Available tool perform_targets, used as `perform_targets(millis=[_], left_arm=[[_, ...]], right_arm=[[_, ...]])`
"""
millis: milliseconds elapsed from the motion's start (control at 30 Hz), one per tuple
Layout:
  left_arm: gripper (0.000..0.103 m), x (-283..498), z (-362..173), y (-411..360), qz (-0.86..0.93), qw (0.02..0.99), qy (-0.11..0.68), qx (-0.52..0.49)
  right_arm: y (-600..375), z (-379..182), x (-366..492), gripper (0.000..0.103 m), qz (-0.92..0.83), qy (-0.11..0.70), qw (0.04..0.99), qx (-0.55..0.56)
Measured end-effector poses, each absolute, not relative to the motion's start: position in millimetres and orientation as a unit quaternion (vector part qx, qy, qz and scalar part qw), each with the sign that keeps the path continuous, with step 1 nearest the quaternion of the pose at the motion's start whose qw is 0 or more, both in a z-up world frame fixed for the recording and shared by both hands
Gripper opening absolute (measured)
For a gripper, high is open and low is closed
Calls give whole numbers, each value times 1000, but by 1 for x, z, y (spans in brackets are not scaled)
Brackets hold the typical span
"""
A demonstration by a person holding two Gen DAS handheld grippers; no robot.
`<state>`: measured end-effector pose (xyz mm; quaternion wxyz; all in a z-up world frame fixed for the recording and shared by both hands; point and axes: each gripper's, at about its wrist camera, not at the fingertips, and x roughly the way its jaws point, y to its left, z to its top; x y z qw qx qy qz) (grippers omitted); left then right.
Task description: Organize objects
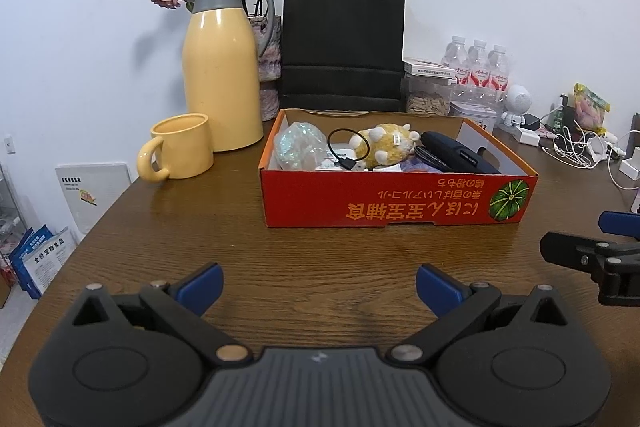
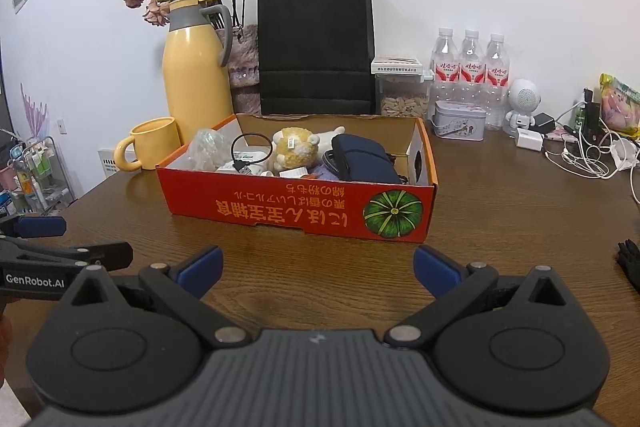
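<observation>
A: Where are we?

B: I hold both the left gripper [image 1: 319, 283] and right gripper [image 2: 318, 273] spread wide and empty above the wood-grain table [image 1: 160, 227]. Ahead stands the orange cardboard box [image 1: 384, 205].

A: Risks?

B: I judge the looped black cable [image 1: 344, 151] could snag the fuzzy plush toy [image 1: 386, 145].

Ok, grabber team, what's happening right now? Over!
Left gripper open, empty, above table. Right gripper open, empty too. Orange box ahead, holding plush toy, cable, dark pouch. Nothing in the way.
</observation>
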<state>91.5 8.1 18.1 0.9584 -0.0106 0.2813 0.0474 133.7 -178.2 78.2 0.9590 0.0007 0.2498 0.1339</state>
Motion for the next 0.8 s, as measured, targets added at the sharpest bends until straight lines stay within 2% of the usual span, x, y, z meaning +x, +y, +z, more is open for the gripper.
perform_targets(millis=[800], left_arm=[[103,91,20,10,47,959,280,-14]], right_arm=[[-178,79,133,103,134,250,959,0]])
